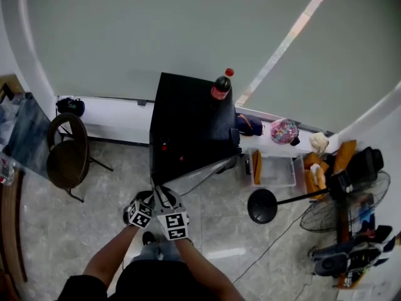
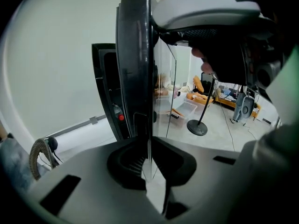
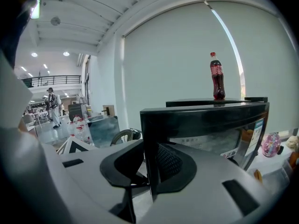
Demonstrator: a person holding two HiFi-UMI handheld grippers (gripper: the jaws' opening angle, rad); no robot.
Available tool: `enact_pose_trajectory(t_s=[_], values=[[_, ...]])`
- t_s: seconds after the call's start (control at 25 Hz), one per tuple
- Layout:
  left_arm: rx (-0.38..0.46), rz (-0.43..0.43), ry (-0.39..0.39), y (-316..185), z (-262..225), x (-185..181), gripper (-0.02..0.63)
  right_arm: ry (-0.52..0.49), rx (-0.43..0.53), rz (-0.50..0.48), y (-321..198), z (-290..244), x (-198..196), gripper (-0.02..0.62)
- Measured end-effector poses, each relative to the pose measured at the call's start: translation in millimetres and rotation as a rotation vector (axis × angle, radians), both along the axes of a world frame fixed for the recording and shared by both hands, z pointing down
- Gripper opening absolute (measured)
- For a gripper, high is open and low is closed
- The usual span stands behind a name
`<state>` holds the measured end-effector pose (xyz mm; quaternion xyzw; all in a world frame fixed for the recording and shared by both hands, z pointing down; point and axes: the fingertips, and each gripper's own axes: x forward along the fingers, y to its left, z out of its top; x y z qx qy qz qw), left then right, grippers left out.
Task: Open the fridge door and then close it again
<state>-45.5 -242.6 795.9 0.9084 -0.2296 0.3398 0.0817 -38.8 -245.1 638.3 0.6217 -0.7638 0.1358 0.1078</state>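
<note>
Left claw (image 2: 148, 158) is clamped shut on the thin free edge of the glass-paned, dark-framed fridge door (image 1: 202, 171). Right claw (image 3: 150, 168) is closed on the same door's dark frame, just beside the left one. Neither gripper view shows a gap between pads and door.

The door stands partly open. In the head view it swings out from the small black box-shaped fridge (image 1: 188, 115) toward 6 o'clock, with its hinge side at about 3 o'clock. Whether this is the opening or the closing swing cannot be told.

Either way, the door is probably best moved by guiding both claws together along its arc around the hinge. Pulling straight would twist the pane or let the narrow edge slip from the pads. A slow, soft finish looks wise, because a dark cola bottle with a red cap (image 1: 221, 86) stands upright on the fridge's top, at its 1 o'clock corner, and a jolt might topple it.

On the pale tiled floor (image 1: 94, 224), a brown round-backed chair (image 1: 66, 158) sits at 9 o'clock. A black round-based stand (image 1: 263, 205) sits at 4 o'clock and might be met if the door swings wide.
</note>
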Motion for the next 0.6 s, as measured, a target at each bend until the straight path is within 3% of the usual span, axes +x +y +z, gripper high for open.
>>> enact_pose_trajectory(t_s=[0.6], values=[[0.008,-0.032,-0.019,-70,1,-4,0.028,-0.002,-0.052,0.013,-65,16,6,0.046]])
